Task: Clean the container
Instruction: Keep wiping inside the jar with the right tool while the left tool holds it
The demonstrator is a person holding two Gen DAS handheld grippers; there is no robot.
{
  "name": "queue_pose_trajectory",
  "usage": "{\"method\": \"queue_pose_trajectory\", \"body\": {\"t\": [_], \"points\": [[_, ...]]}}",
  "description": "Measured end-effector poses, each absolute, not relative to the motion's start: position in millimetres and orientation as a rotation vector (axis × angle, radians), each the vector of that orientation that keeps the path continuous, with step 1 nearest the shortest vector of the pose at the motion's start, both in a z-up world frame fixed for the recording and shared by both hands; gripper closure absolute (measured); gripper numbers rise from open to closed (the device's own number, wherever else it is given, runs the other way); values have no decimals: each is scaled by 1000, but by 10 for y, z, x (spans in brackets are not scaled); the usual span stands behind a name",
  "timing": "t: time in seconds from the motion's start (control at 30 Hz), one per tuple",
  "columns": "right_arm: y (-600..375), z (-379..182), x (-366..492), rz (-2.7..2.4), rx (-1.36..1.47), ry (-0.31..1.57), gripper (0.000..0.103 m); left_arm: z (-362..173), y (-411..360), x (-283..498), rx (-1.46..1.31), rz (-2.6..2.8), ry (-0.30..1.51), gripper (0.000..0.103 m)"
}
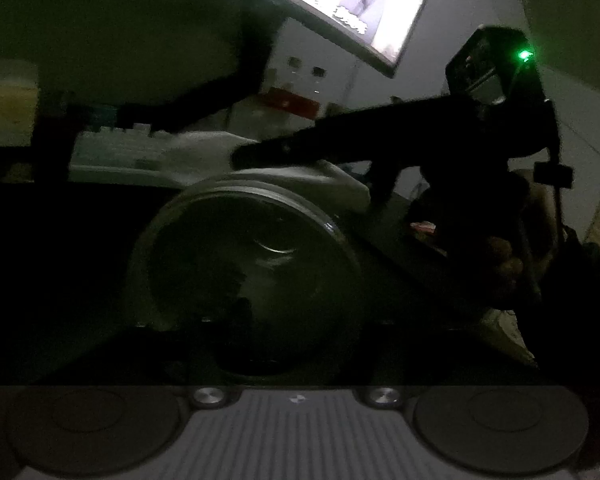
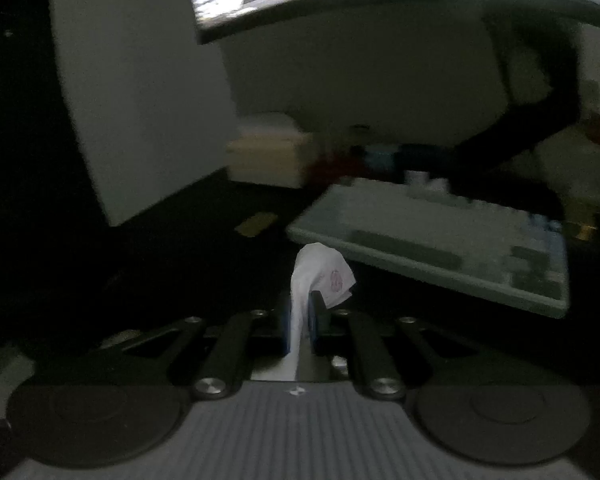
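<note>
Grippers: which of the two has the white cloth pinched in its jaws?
The right gripper: its jaws are shut on the white cloth. The other merely faces the round glass container.

Container (image 1: 244, 264): round, transparent, with a thick ringed rim. It lies tipped on its side at centre frame of the left wrist view, mouth facing the camera, filling the middle and lower centre. Its interior is dark; a curved glint shows right of centre inside. Whether anything grips it cannot be told in the dim light.

White tissue (image 2: 320, 280): crumpled, bearing a small pink printed mark. It stands upright at lower centre of the right wrist view. In the left wrist view it drapes over the container's upper rim.
</note>
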State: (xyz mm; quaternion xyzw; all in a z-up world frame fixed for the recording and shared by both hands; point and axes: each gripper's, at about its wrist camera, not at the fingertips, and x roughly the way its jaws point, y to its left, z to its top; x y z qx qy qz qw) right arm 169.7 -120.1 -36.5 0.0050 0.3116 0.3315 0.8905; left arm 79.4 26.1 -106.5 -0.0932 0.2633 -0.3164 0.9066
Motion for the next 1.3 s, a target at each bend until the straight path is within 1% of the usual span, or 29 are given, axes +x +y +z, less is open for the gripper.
{"method": "queue_pose_trajectory", "body": {"t": [0.1, 0.27, 0.33, 0.4, 0.47, 0.6, 0.77, 0.87, 1.0, 1.1, 1.2, 1.3], "points": [[-1230, -342, 1638, 680, 46, 642, 92, -1047, 323, 839, -214, -635, 546, 47], [-1062, -289, 1332, 836, 50, 587, 92, -1042, 376, 864, -227, -625, 546, 47], [-1041, -303, 1354, 827, 37, 585, 92, -1039, 362, 861, -224, -625, 544, 45], [-1084, -336, 1474, 772, 39, 602, 92, -1035, 349, 861, -220, -629, 541, 39], [-1186, -388, 1637, 679, 47, 619, 92, -1031, 348, 850, -217, -633, 538, 36], [-1319, -419, 1728, 583, 116, 649, 90, -1027, 343, 849, -210, -624, 534, 35], [-1183, -297, 1381, 755, 107, 589, 90, -1037, 329, 852, -202, -626, 531, 29], [-1101, -257, 1251, 797, 80, 565, 90, -1034, 303, 835, -176, -608, 523, 21], [-1148, -302, 1414, 653, 19, 541, 90, -1040, 321, 835, -174, -596, 521, 21], [-1221, -344, 1588, 571, 60, 572, 90, -1044, 339, 847, -178, -590, 518, 18], [-1124, -341, 1494, 605, 41, 545, 90, -1050, 338, 849, -174, -591, 512, 16], [-1011, -301, 1274, 755, 30, 510, 90, -1056, 335, 848, -168, -592, 509, 15]]}}
